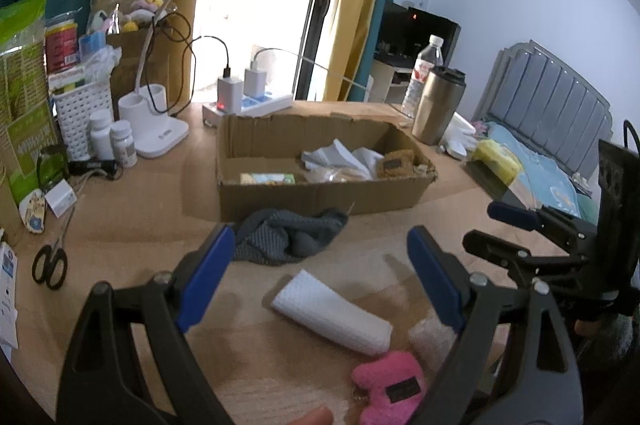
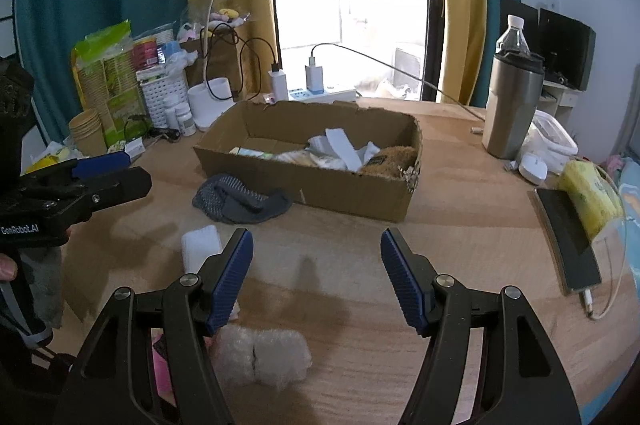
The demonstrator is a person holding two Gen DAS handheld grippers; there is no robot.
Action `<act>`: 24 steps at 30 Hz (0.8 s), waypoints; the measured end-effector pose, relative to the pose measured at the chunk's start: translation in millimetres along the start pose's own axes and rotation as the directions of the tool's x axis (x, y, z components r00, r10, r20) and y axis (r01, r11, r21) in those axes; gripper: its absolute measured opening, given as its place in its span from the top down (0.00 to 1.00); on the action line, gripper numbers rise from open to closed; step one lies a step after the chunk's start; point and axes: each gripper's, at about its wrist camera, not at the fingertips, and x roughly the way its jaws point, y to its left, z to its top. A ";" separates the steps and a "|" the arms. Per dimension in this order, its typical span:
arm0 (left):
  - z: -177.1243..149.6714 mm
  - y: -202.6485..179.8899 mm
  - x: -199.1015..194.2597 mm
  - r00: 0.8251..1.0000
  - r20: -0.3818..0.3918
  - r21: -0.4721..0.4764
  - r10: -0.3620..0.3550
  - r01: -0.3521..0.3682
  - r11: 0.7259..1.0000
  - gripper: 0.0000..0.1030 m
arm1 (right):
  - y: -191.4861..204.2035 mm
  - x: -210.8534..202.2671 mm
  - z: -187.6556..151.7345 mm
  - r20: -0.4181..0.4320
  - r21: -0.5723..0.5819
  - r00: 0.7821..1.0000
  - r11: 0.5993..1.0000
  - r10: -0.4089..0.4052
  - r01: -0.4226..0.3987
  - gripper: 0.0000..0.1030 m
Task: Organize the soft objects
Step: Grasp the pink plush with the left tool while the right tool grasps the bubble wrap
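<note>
Box (image 2: 320, 181) at far tabletop already has approx. half the soft items; sock (image 1: 288, 237), white roll (image 1: 332, 309), pink toy (image 1: 388, 385) & bubble wrap (image 2: 262, 357) wait near, w/ both claws, left (image 1: 320, 273) and right (image 2: 316, 273), released and empty.

The pale wood-grain tabletop (image 2: 460, 225) looks smooth and matt. At centre frame, the brown corrugated cardboard box (image 2: 352, 193) is rough-edged paperboard. Before it lies a grey knitted cloth sock (image 2: 236, 199). Lower down, a pink plush toy (image 1: 390, 387) looks fuzzy. At right, the brushed-metal tumbler (image 2: 512, 109) shines dully.
</note>
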 end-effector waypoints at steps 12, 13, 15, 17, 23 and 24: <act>-19.3 -8.3 -1.9 1.000 -0.027 0.005 -0.010 0.010 1.000 0.13 | 1.9 -6.9 -15.5 -0.003 0.007 1.000 1.000 0.006 -0.006 0.32; -20.4 -9.2 -1.6 0.999 -0.030 0.007 -0.011 0.011 1.000 0.13 | 2.0 -7.0 -17.0 -0.005 0.008 1.000 1.000 0.006 -0.006 0.32; -23.9 -11.4 -0.2 0.999 -0.039 0.007 -0.015 0.015 1.000 0.13 | 2.3 -6.8 -20.8 -0.010 0.010 1.000 1.000 0.008 -0.008 0.32; -27.7 -14.4 1.0 0.999 -0.050 0.010 -0.021 0.021 1.000 0.13 | 2.1 -7.1 -23.7 -0.013 0.012 1.000 1.000 0.009 -0.009 0.32; -37.1 -19.4 5.8 0.996 -0.078 0.014 -0.032 0.033 0.999 0.13 | 4.4 -6.3 -32.2 -0.033 0.009 0.999 1.000 0.015 -0.015 0.32; -38.1 -18.9 6.1 0.996 -0.081 0.013 -0.031 0.032 0.999 0.13 | 5.6 -5.2 -33.8 -0.040 0.006 0.999 1.000 0.018 -0.017 0.32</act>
